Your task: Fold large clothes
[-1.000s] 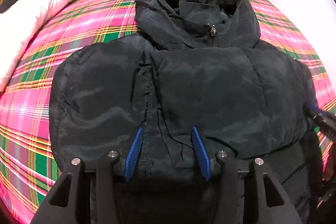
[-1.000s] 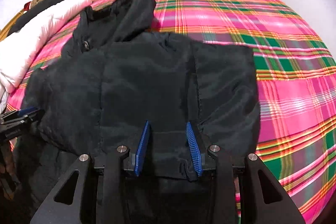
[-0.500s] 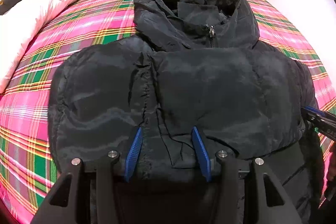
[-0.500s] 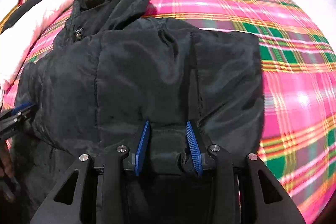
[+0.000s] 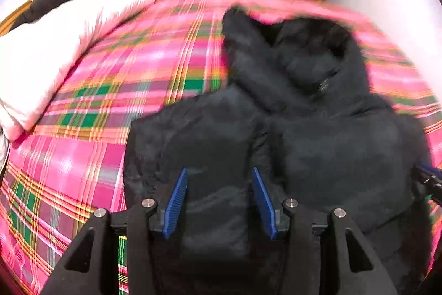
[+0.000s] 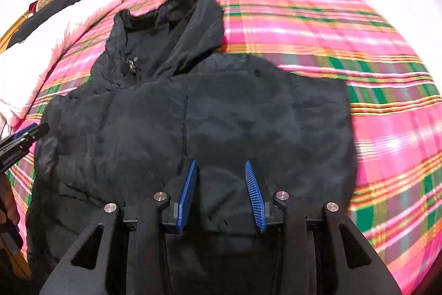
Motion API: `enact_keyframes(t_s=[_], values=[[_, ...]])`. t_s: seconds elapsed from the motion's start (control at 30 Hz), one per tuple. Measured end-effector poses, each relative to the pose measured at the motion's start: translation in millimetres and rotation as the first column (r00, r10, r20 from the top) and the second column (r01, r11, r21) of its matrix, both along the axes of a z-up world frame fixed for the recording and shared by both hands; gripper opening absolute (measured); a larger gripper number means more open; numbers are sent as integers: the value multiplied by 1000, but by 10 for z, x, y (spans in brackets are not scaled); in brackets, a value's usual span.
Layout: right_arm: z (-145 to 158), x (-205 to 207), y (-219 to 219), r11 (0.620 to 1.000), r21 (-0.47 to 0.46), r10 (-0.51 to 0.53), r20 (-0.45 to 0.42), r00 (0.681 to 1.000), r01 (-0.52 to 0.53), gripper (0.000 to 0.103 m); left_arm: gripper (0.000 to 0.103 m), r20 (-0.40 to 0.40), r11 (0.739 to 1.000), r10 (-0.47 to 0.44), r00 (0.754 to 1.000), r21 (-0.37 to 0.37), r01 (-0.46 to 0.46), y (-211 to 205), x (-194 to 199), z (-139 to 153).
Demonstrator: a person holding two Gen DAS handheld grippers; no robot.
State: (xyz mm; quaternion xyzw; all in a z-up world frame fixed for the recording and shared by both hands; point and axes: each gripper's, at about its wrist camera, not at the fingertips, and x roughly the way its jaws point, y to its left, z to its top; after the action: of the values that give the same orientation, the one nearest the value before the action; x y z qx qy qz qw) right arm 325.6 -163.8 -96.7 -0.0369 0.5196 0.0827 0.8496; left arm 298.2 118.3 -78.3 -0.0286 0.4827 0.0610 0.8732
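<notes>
Both grippers lift back from the black jacket (image 6: 193,115), folded on the plaid bed (image 6: 359,46). Left gripper (image 5: 219,201) and right gripper (image 6: 221,194) have jaws spread, seemingly holding nothing through the blur. Bottom fold looks placed.

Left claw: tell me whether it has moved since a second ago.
Yes. The left claw has swung left: the white pillow now fills more of its view, and the black jacket sits further right.

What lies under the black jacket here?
The black jacket lies on the pink plaid bedspread, visible all around it. Whatever is directly beneath the jacket is covered.
</notes>
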Motion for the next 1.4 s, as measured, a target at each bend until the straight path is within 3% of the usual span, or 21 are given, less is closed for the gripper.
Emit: enact_keyframes(t_s=[0.07,0.17,0.3,0.37,0.47,0.57,0.73,1.0,1.2,1.23,1.27,1.3,1.4], values=[[-94,47,42,1000,-21,13,-5,1000,-13,38,51,-39,1000,-5,999,29,6,-75,81,-158],[-10,-4,72,999,-15,39,17,999,-39,38,51,-27,998,-31,999,62,33,-166,85,-121],[263,-75,39,997,40,59,80,995,-62,38,51,31,1000,-19,999,-3,19,-151,-9,121],[419,-52,34,996,64,59,119,991,-67,50,51,73,1000,-13,997,-15,15,-140,-52,264],[573,100,57,993,91,58,145,988,-72,52,51,130,998,10,991,-67,-1,-82,-7,486],[684,401,145,992,85,75,158,985,-89,52,51,146,991,17,989,-131,2,-7,226,624],[787,1015,350,991,75,96,171,981,-110,52,51,153,989,0,988,-147,23,45,877,737],[626,1942,622,995,32,89,147,985,-95,52,51,100,992,-31,995,-123,43,32,1951,424],[290,2447,689,998,-10,69,55,996,-69,51,51,31,993,-30,999,-114,34,-52,2388,1],[241,2478,694,998,-10,66,43,997,-66,39,49,22,993,-33,999,-113,36,-76,2430,-71],[219,2484,705,997,-8,72,38,997,-72,14,33,25,992,-38,999,-116,40,-89,2434,-96],[219,2458,725,996,-6,85,41,996,-85,11,16,33,992,-42,999,-121,46,-104,2421,-122],[408,2261,753,991,13,130,117,985,-132,7,5,98,990,-36,995,-136,49,-78,2260,-22]])
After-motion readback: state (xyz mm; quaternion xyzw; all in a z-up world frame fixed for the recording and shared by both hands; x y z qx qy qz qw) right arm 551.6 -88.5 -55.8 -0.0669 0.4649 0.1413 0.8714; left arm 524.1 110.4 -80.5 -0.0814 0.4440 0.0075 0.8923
